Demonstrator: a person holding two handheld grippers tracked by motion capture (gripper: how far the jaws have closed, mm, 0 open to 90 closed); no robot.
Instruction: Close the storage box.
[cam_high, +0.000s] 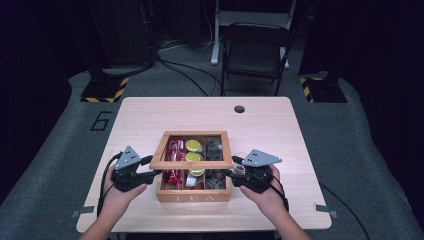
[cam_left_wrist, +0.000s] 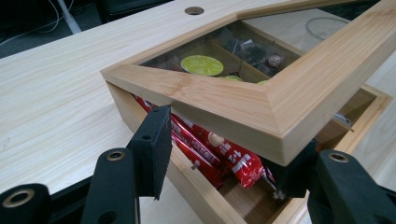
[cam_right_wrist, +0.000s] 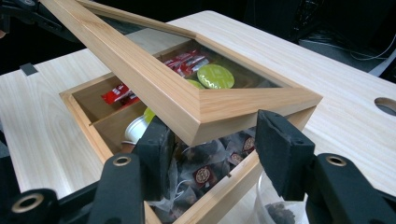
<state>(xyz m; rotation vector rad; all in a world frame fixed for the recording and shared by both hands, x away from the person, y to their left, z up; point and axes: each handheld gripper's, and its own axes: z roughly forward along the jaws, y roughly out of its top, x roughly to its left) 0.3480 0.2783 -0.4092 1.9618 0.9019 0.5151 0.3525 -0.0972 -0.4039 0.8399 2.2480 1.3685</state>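
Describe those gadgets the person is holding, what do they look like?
Each hand holds a black two-fingered tool: the left gripper and the right gripper. Each carries a grey three-cornered plate on top and trails a black cable. Up close, the fingers are flat black pads on arms with round metal-ringed holes.

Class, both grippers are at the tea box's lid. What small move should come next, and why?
Probably keep swinging the lid up and back. Its front edge is already raised off the box, with the left gripper and right gripper astride its front corners, and the sachets are only partly uncovered.
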